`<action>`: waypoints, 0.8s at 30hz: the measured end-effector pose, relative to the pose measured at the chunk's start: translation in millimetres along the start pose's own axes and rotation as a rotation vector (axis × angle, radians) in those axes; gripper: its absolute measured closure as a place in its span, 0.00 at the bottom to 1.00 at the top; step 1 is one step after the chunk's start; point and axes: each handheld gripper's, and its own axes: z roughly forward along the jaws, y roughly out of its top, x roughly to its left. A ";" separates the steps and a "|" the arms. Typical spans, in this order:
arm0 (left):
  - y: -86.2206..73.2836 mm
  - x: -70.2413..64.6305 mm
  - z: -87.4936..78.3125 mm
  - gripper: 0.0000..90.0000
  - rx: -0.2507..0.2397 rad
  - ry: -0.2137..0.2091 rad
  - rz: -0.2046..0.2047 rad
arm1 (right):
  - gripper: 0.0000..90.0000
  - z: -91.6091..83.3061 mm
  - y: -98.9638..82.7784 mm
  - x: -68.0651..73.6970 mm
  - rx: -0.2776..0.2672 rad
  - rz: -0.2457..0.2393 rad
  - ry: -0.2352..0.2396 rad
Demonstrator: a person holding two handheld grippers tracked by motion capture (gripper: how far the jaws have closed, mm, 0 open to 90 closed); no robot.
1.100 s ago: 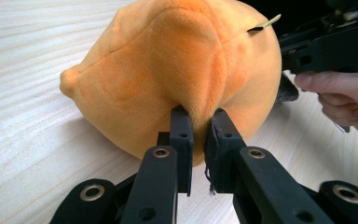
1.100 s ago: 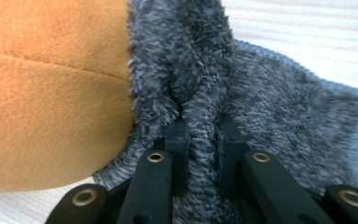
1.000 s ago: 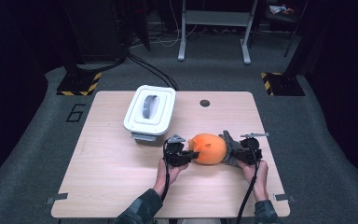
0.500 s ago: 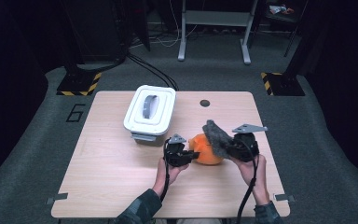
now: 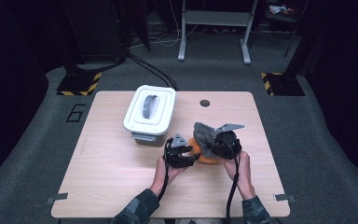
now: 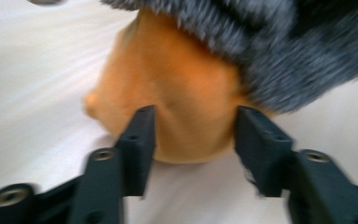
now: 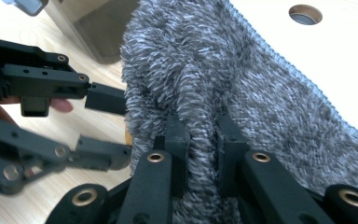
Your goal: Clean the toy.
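On the light wooden table (image 5: 107, 172), a rounded orange soft object (image 6: 168, 98) lies a little in front of the white rectangular lidded plastic container with a grey handle (image 5: 150, 111). A shaggy grey fibre cloth (image 7: 205, 70) is draped over the far side of the orange object, covering its top and hanging down on the side away from the container.

The left gripper (image 6: 191, 135) sits just in front of the container, at the near-left edge of the orange object. Its jaws have just been opening and now stand about half apart, one on each side of the orange object's near end. In the left gripper view the pads lie close to its surface without visibly pressing it, so the object rests on the table between them rather than being clamped.

The right gripper (image 7: 200, 135) is further from the container, on the orange object's other side, and raised above the tabletop. Its jaws are closed tight on a fold of the grey cloth, the fibres bunched between the pads.

Beyond the cloth, a small round hole in the tabletop (image 7: 305, 14) lies to the right of the container
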 end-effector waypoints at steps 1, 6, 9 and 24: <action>0.0 -1.5 3.0 0.49 0.003 0.004 0.020 | 0.87 0.8 0.8 -3.4 -0.003 -0.019 -0.001; 0.9 -2.9 12.2 0.73 -0.019 0.022 0.040 | 0.87 4.1 1.4 -11.4 -0.021 0.030 0.013; 3.5 -3.3 9.4 0.87 -0.026 0.020 0.012 | 0.87 -4.5 -0.5 -9.9 -0.066 0.029 0.020; 2.2 -1.3 4.7 0.91 -0.005 -0.028 -0.131 | 0.88 1.8 -12.3 -3.3 -0.058 -0.046 -0.039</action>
